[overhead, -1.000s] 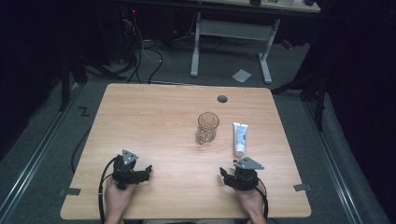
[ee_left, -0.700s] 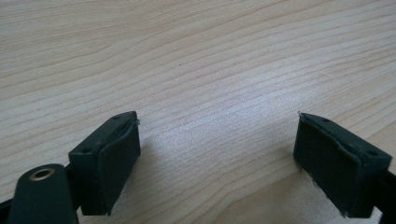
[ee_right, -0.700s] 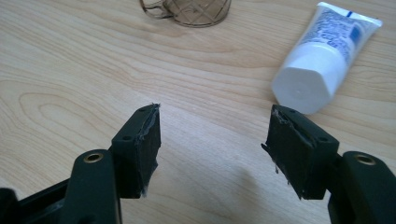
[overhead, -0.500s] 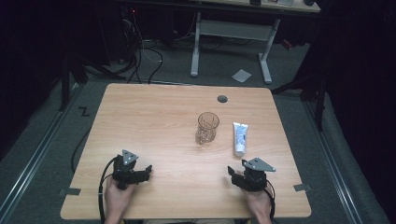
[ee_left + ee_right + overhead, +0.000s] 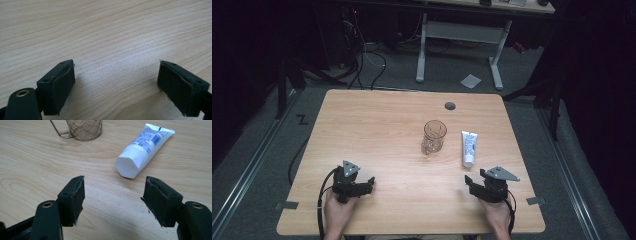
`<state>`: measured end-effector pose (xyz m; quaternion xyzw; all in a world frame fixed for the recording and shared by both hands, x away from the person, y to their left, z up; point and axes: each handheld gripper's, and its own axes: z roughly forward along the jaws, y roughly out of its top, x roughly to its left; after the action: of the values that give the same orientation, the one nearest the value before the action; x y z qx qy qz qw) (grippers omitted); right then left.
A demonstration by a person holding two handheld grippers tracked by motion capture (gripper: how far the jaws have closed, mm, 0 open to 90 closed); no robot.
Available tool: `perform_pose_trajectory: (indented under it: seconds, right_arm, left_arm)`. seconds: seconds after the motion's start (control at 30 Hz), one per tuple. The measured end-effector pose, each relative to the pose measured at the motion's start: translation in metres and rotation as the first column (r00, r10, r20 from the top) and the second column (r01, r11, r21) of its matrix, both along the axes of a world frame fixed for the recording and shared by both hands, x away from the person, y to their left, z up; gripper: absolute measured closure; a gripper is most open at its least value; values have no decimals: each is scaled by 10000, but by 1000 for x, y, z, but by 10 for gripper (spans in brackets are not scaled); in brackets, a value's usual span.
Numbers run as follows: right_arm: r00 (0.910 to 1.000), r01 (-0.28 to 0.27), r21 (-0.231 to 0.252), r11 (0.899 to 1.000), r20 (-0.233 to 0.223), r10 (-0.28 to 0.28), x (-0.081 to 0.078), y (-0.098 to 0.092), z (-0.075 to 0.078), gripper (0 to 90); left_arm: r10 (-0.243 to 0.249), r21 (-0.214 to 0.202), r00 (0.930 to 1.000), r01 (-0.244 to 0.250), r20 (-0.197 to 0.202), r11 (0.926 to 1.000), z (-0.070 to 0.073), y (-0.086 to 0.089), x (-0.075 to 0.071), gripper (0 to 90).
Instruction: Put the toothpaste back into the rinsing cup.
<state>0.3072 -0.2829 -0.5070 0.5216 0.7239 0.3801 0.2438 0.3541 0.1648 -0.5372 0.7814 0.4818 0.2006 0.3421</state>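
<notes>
Two grippers are held low over the near edge of a wooden table, one in each of a person's hands. The right gripper is seen at about five o'clock on the tabletop in the high view; its jaws stand well apart, have just been opening further, and nothing is pinched between them. A white toothpaste tube lies flat near those jaws, at roughly one o'clock from them in the right gripper view, its cap end turned toward them, untouched. A clear patterned glass stands upright just beside the tube, at nine o'clock from it. The left gripper, at seven o'clock on the table, is spread wide over bare wood, with nothing between its jaws.
</notes>
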Motion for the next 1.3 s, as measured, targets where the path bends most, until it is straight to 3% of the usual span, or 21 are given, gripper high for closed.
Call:
perform_pose_trajectory:
  seconds: [0.33, 0.77, 0.83, 0.97, 1.3]
  right_arm:
    - [9993, 332, 80, 9994, -153, -331, 13, -10, 2, 305]
    - [9974, 625, 349, 9974, -384, -612, 41, -14, 16, 283]
    - [9964, 636, 295, 9975, -576, -619, 46, -14, 20, 277]
    - [9976, 621, -7, 9981, -290, -621, 52, -11, 26, 282]
    - [9964, 612, -183, 9980, -581, -622, 65, -7, 32, 260]
  left_arm:
    - [7, -3, 10000, -7, 4, 10000, 0, 0, 0, 149]
    - [10, -3, 10000, -10, 4, 10000, 0, 0, 0, 149]
    - [9, -3, 10000, -9, 3, 10000, 0, 0, 0, 149]
    - [10, -4, 10000, -10, 4, 10000, 0, 0, 0, 149]
    - [5, 3, 10000, -5, 7, 10000, 0, 0, 0, 149]
